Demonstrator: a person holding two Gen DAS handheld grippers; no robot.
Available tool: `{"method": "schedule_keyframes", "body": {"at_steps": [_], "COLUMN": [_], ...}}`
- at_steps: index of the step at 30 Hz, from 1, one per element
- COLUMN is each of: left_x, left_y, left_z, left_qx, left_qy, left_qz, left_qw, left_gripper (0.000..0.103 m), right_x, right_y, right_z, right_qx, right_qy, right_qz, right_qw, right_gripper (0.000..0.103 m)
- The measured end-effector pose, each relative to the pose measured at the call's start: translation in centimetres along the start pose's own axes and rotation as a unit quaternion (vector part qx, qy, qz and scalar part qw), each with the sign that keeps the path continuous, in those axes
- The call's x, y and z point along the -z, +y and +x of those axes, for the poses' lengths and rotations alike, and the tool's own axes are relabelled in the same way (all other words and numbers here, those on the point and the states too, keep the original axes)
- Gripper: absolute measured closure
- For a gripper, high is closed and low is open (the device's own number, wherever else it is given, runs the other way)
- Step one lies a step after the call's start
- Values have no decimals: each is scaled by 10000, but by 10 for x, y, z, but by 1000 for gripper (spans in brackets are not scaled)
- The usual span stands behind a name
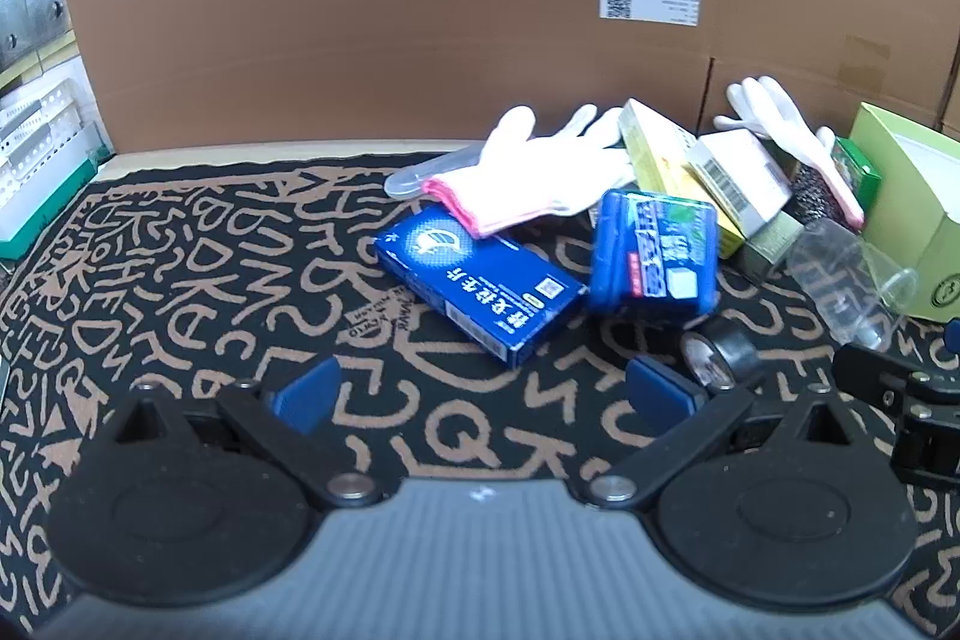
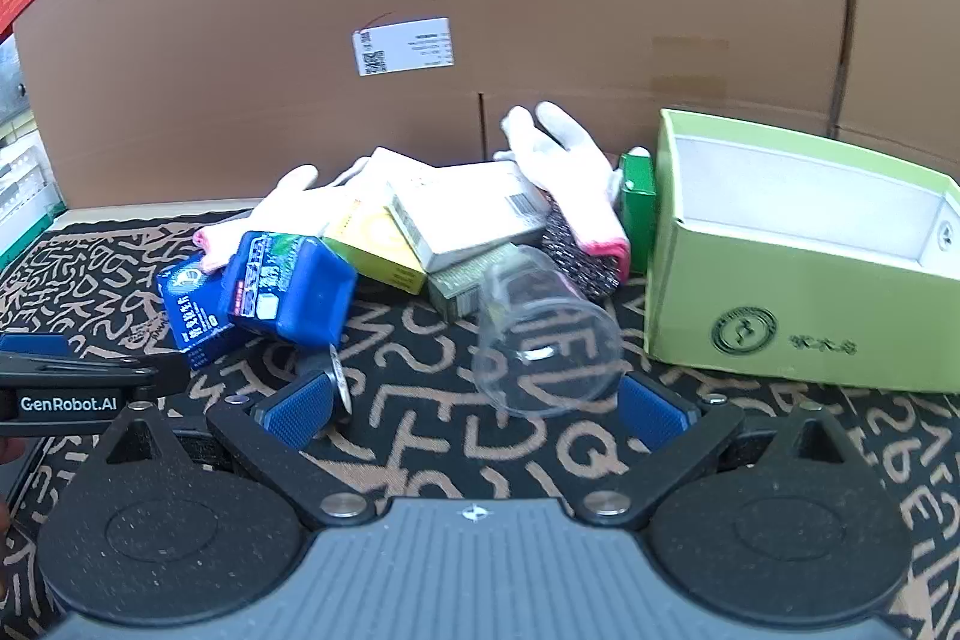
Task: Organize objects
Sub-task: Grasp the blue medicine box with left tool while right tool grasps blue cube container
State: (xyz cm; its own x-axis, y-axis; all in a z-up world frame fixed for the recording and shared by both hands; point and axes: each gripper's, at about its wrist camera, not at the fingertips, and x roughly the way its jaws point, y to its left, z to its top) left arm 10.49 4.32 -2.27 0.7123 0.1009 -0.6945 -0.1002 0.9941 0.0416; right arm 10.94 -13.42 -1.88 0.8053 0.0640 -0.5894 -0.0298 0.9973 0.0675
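Both claws, left claw (image 1: 480,391) and right claw (image 2: 474,409), are hovering spread and empty, the right lining up on the toppled clear cup (image 2: 543,334), seemingly bound for the green box (image 2: 798,316).

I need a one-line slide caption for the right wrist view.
Open right gripper faces a clear plastic cup lying on its side, beside an open light-green cardboard box.

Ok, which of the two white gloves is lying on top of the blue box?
The left glove: its pink cuff overlaps the flat blue box. The other glove lies farther right, draped over the pile by the green box.
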Motion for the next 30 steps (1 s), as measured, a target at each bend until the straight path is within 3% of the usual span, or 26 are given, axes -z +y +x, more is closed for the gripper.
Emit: {"method": "schedule_keyframes", "body": {"at_steps": [13, 21, 27, 28, 30], "left_x": [-7, -22, -24, -26, -31], "left_y": [32, 85, 82, 81, 77], "left_z": [32, 29, 42, 46, 57], "left_qx": [-117, -111, 82, 129, 188], "left_qy": [244, -43, 185, 256, 407], "left_qz": [-199, -568, -692, -744, -901], "left_qw": [9994, 9983, 9974, 9968, 9949], "left_gripper": [0, 0, 0, 0, 0], "right_x": [-17, -22, -24, -22, -18], "right_y": [31, 68, 88, 87, 79], "right_z": [28, 61, 84, 85, 85], "right_qx": [-332, -590, -582, -550, -646], "right_qy": [87, 202, 52, -3, 54], "right_qz": [-424, -772, -967, -951, -751], "right_qw": [9985, 9951, 9936, 9939, 9951], "right_gripper": [0, 0, 1, 7, 32]}}
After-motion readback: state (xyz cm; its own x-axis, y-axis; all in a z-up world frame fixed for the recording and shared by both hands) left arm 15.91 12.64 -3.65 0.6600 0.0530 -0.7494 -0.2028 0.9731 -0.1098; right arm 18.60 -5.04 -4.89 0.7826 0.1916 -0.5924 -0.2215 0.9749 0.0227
